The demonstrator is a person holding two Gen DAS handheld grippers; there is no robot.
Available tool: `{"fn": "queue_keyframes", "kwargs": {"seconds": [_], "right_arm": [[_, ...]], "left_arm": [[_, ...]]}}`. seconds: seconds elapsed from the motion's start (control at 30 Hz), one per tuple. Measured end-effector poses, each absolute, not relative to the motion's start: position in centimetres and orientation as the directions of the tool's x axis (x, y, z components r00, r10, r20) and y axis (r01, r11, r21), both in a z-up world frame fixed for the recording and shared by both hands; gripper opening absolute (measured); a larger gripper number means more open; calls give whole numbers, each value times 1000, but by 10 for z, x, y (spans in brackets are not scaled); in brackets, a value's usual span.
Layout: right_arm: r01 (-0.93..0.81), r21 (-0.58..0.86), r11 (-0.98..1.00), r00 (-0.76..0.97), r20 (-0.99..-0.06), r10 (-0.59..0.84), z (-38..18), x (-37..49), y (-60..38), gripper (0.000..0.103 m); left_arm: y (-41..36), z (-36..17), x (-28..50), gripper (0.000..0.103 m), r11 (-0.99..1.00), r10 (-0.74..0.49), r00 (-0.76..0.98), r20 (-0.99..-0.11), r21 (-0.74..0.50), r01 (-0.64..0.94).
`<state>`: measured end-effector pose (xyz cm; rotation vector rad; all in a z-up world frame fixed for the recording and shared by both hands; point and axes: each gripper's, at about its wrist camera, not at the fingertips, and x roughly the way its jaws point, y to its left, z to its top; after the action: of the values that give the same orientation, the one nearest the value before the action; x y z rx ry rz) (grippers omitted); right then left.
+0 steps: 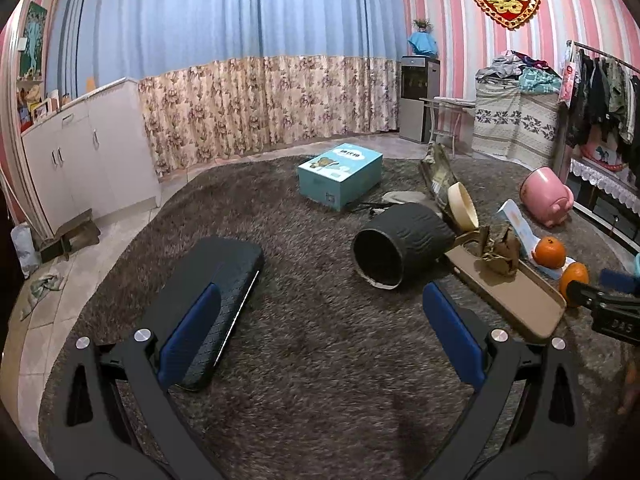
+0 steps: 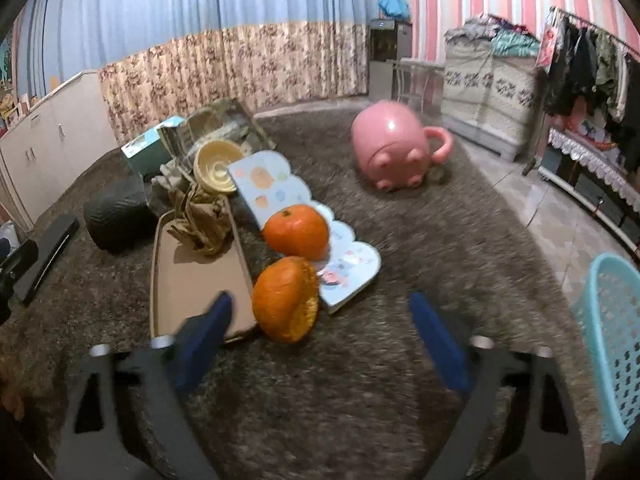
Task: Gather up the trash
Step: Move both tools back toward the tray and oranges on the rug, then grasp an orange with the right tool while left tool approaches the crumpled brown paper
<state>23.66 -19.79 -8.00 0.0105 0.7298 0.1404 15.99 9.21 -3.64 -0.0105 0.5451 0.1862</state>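
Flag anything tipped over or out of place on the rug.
Two bins are tipped over: the black bin and the pink pig-shaped bin both lie on their sides. Crumpled brown paper sits on a tan tray, and two oranges lie loose.

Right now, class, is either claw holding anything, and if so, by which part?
Nothing is held. The left claw stands open above bare brown shag carpet. The right claw is open too, with the nearer round orange fruit ahead, untouched.

Open left tool (image 1: 320,332) over rug (image 1: 312,360), blk bin (image 1: 400,246) ahead.
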Motion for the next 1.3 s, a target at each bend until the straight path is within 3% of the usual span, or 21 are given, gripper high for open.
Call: {"fn": "queue_keyframes", "kwargs": {"seconds": [0.13,0.43,0.87,1.1,1.2,1.3], "right_arm": [[-177,68,982,719,-672,176,-83,239,-189,39],[-211,120,970,737,-632,239,-70,229,-206,27],[-154,84,984,785,-594,174,-50,218,-255,26],[-96,107,990,794,-591,141,-49,216,-288,26],[-81,112,990,797,-590,132,-49,216,-298,26],[-70,119,990,799,-588,127,-49,216,-304,26]], "left_arm": [[95,-39,163,98,983,164,831,-531,23,-180],[72,-36,167,98,989,142,837,-528,46,-139],[-3,-31,200,97,999,-25,824,-565,4,33],[-36,-50,234,78,996,-79,761,-644,-12,93],[-44,-58,249,76,995,-74,740,-668,-4,96],[-49,-64,263,67,995,-74,722,-688,-6,97]]}}
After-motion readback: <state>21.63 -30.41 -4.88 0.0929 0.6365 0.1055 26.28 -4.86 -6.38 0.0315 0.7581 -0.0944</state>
